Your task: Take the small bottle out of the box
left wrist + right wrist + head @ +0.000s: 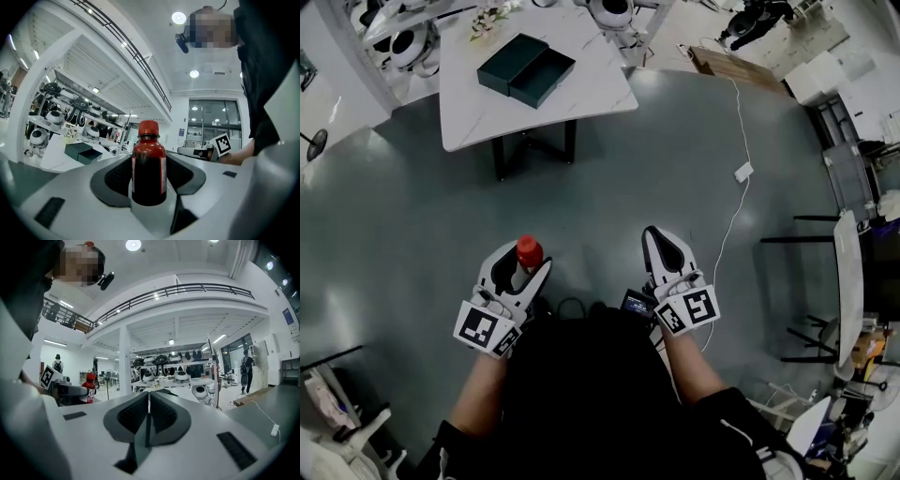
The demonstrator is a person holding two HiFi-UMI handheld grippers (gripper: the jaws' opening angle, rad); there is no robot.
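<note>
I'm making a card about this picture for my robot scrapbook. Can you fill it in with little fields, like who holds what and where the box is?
Left gripper: shut on the small dark-red bottle with a red cap, upright between its fingers
Right gripper: shut, nothing between its fingers
Dark green rectangular box: open, its two halves side by side on the white table
Bottle versus box: out of the box, held over the grey floor, away from the table
Inside of box: too small to tell
</note>
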